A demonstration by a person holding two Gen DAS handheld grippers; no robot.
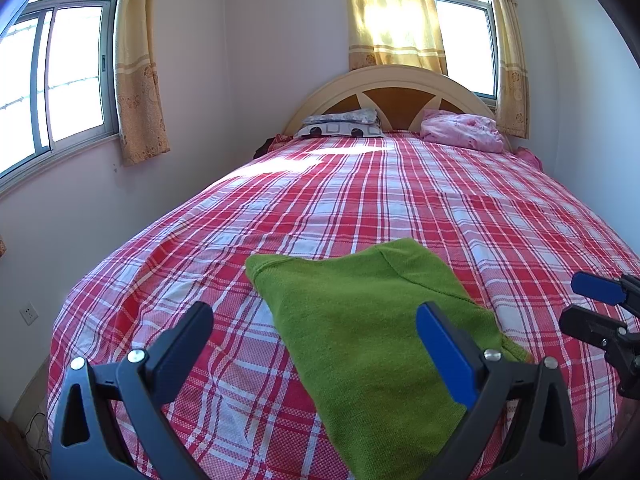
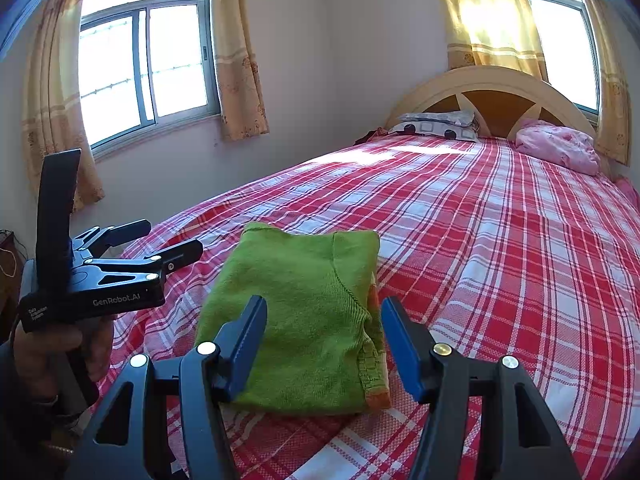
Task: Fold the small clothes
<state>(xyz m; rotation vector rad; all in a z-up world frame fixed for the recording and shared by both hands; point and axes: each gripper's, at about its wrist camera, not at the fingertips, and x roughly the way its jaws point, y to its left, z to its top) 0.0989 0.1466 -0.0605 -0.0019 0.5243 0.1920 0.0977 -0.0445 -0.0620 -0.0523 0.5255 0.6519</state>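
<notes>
Plaid bedspread (image 2: 500, 240) supports the folded green garment (image 2: 304, 312), lying just ahead of both tools. Left gripper (image 1: 316, 328) and right gripper (image 2: 324, 320): jaws spread, gripping nothing.

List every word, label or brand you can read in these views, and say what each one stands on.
"GenRobot.AI": on the black body of the left gripper, seen in the right wrist view.
"Data Acquisition System": small print at the rear end of the same body, only just readable.
Nothing else carries text: the green garment and bed sheet show none.
</notes>
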